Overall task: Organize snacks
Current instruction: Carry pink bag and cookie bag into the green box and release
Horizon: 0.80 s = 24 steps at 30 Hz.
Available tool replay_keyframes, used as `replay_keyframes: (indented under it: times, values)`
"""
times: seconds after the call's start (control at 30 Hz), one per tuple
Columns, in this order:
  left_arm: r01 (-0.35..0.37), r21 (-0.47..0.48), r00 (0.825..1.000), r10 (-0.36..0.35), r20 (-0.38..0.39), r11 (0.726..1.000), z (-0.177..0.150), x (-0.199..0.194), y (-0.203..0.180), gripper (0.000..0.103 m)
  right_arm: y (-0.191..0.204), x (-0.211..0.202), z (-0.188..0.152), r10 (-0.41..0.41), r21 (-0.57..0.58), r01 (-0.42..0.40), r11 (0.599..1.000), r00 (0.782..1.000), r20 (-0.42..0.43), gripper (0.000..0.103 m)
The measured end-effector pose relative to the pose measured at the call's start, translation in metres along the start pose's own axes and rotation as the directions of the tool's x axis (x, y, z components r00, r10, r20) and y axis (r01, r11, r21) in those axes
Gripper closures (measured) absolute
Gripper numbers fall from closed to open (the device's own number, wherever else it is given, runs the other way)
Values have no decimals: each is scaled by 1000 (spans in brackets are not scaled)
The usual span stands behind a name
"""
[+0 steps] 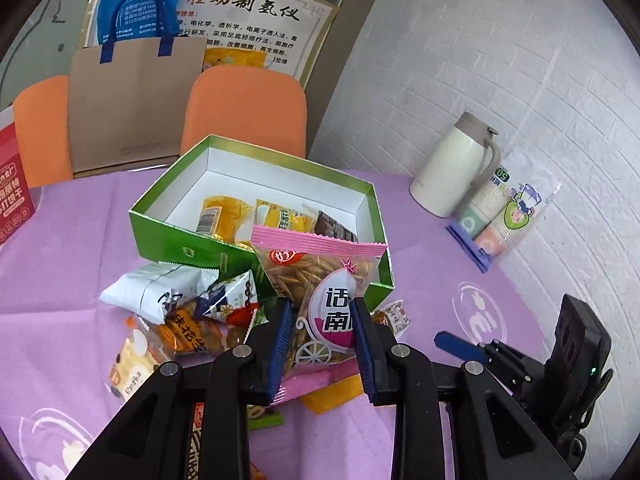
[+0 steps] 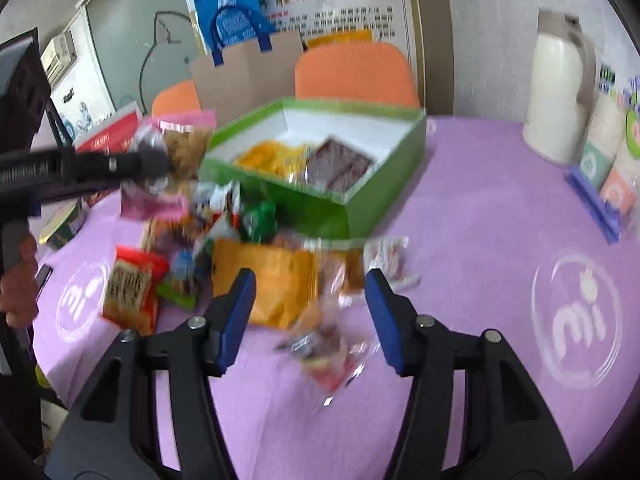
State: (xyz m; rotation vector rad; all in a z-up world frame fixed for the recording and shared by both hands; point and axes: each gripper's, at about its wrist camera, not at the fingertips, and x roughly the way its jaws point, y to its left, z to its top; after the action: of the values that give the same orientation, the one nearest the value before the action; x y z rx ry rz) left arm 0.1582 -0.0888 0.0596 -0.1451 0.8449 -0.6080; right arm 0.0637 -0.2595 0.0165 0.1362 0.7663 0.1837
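Through my left wrist camera, my left gripper (image 1: 320,312) pinches a pink packet (image 1: 320,280), lifted just short of the green box (image 1: 208,248) ahead, which already holds a few snacks. A heap of packets (image 1: 180,320) lies below.

Through my right wrist camera, my right gripper (image 2: 310,280) gapes wide and empty over an orange packet (image 2: 276,284) on the worktop (image 2: 480,240); most sorting remains.

Looks like a small office/meeting room: orange chairs (image 1: 244,108) at a purple-clothed tabletop (image 1: 60,240), laminated info poster (image 1: 256,28), white brick-pattern wall (image 1: 500,60), thermos jug (image 1: 456,164), sleeve of paper cups (image 1: 504,216).
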Motion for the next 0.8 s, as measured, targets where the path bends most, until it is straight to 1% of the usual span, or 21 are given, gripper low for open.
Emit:
replay_keyframes:
  times: [0.1,0.17,0.3,0.4,0.43,0.47,0.6,0.63,0.7,0.8]
  values:
    - [0,-3,1000,0,-9,1000,-7,0,2,73,0,8,-17,6,-1,-6,1000,999,-47,45]
    - [-2,-10,1000,1,-14,1000,-9,0,2,73,0,13,-23,9,10,-9,1000,998,-62,45]
    - [-5,-9,1000,5,-14,1000,-14,-5,2,73,-6,24,-23,-7,39,10,999,998,-65,45]
    - [-9,-12,1000,9,-14,1000,-16,-7,2,73,-11,31,-26,15,62,-9,998,996,-86,45]
    - [-10,-15,1000,10,-15,1000,-16,-8,2,73,-13,33,-26,16,69,-10,998,996,-89,46]
    - [-12,-17,1000,11,-15,1000,-16,-9,2,73,-12,32,-27,5,60,0,998,997,-82,55]
    - [-20,-18,1000,20,-17,1000,-17,-9,3,73,-13,21,-30,3,68,2,998,996,-84,58]
    - [-20,-16,1000,20,-17,1000,-16,-9,3,73,-13,15,-28,1,69,4,998,998,-69,59]
    - [-24,-8,1000,24,-13,1000,-11,-10,3,73,-11,-3,-18,10,59,-10,998,1000,-10,59]
    - [-29,9,1000,29,4,1000,2,-10,-3,73,-6,-21,10,18,31,-20,999,998,68,58]
